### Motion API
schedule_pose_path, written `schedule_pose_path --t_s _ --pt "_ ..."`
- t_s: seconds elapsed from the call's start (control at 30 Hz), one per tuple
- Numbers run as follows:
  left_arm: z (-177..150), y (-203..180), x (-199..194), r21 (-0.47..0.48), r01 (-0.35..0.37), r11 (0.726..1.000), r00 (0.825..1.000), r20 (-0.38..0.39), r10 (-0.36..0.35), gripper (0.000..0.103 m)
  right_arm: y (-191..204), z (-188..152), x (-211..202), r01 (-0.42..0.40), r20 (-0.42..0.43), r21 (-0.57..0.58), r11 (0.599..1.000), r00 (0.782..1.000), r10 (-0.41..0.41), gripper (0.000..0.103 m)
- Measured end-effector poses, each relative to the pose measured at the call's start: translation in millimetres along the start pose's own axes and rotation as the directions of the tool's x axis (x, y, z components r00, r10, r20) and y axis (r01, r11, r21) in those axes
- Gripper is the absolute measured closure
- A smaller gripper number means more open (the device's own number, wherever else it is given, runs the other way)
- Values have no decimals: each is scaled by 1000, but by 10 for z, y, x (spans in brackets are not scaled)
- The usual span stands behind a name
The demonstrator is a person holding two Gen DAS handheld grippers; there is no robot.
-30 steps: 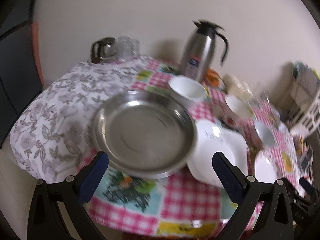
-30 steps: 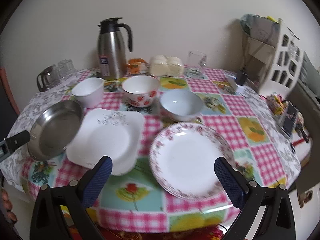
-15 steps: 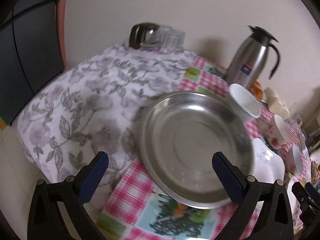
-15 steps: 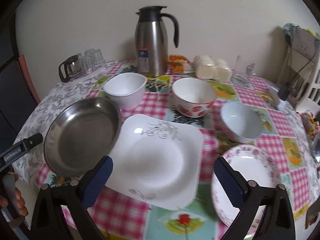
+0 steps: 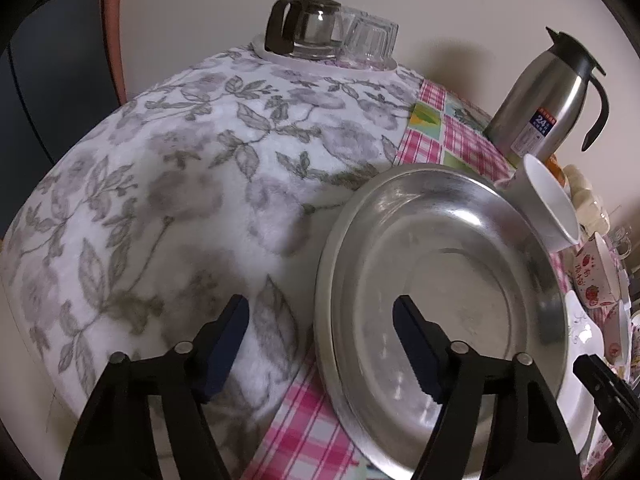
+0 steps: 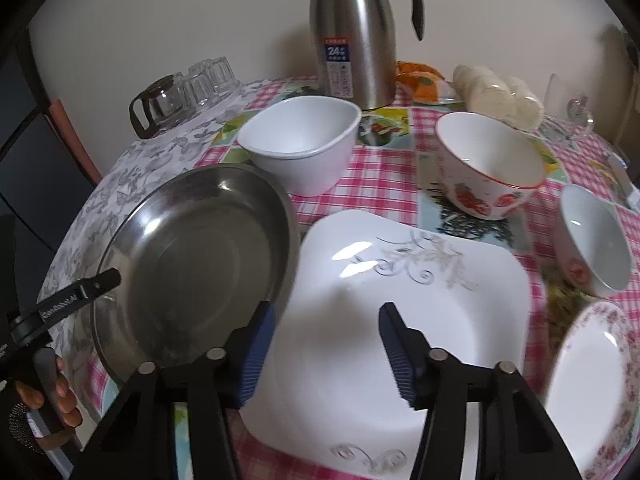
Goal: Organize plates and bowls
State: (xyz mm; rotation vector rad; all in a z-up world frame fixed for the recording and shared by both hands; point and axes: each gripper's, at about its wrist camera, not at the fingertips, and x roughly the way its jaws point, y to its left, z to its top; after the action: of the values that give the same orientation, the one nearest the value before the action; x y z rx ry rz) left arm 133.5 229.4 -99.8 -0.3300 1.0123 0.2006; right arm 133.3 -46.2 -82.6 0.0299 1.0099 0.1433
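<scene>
A round steel plate [image 5: 440,292] lies at the table's left, its right edge over the white square plate [image 6: 400,300]. My left gripper [image 5: 320,316] is open and straddles the steel plate's left rim, one finger over the floral cloth, one over the plate. My right gripper [image 6: 326,320] is open and hovers over the square plate's near left part. A white square bowl [image 6: 304,136], a strawberry bowl [image 6: 486,164], a small bowl [image 6: 592,240] and a floral round plate [image 6: 588,392] stand around. In the right wrist view the left gripper [image 6: 72,296] shows at the left edge.
A steel thermos jug [image 6: 354,32] stands at the back, with a glass pot and upturned glasses [image 5: 332,32] on a tray at the back left. A floral cloth [image 5: 160,184] covers the table's left side. Cream cups [image 6: 496,96] lie at the back right.
Both grippers have moved closer to the table and leftwards. The left now reaches the steel plate's rim; the right has shifted from the floral plate to the square plate. Both jaws look narrower.
</scene>
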Motion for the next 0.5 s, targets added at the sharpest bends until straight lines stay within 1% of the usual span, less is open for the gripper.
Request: schedule_pose_path --t_s 0.03,0.13,0.17,0.2,0.27,0.37,0.43,0.47,0.5 --pt "16 7 35 0 2 1000 1000 -5 -2 38 13 14 33 1 -4 -1 1000 1000 -1 52" --pt "48 41 117 -3 7 1000 1000 -17 -7 42 50 42 128 -4 -16 -6 1000 1000 4 55" --pt "55 44 122 0 5 1000 1000 -12 -5 43 58 51 147 -12 -16 -5 1000 1000 12 58" --pt "66 37 128 2 3 1000 1000 -10 -3 45 72 58 172 -23 -20 -8 1000 1000 23 60" --pt "98 35 143 9 -1 1000 1000 -8 2 49 102 62 206 -35 -27 -19 999 999 34 66" --pt "127 29 153 8 -1 1000 1000 -4 1 60 155 57 248 -44 -36 -34 998 998 43 72" --pt "138 27 161 5 19 1000 1000 -4 -19 67 180 47 270 -51 -40 -41 998 998 49 76" --pt "139 23 163 5 24 1000 1000 -3 -24 69 193 39 280 -55 -41 -47 997 998 53 78" --pt "136 16 160 7 35 999 999 -1 -35 74 208 33 291 -57 -44 -53 997 998 55 78"
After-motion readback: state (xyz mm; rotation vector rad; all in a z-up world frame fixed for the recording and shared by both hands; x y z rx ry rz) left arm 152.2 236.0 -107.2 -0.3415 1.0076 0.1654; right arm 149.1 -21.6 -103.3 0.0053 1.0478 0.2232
